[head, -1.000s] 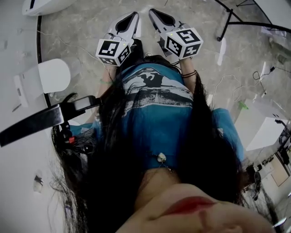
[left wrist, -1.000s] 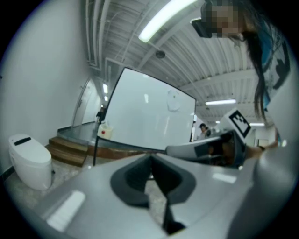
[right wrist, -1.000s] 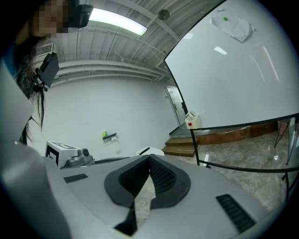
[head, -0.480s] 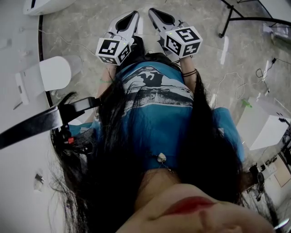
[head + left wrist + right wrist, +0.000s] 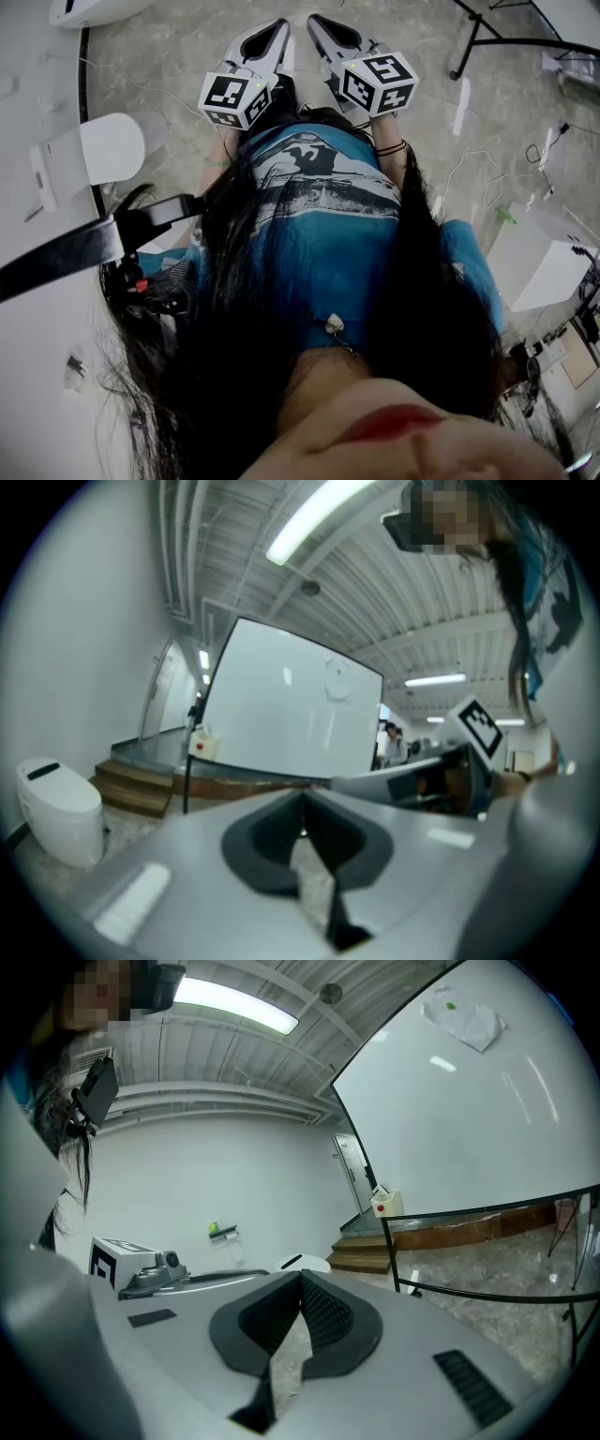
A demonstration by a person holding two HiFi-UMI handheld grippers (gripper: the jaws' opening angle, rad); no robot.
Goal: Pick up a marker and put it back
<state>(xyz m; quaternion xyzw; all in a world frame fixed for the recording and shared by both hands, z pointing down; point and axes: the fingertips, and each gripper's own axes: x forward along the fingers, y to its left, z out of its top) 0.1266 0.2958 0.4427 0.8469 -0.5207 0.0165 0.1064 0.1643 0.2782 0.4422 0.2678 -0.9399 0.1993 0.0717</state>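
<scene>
Left gripper (image 5: 277,29) and right gripper (image 5: 317,24) held side by side before the body, a resting carry, I judge. Both jaws pressed together, nothing between. Marker in no view — possibly by the whiteboard (image 5: 291,714); task not begun.

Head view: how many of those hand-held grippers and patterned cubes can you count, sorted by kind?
Grippers: 2 (left gripper, right gripper; both have their jaws together with nothing between them)
Cubes with square markers: 2 (left cube, right cube, one on each gripper)
Total: 4
</scene>
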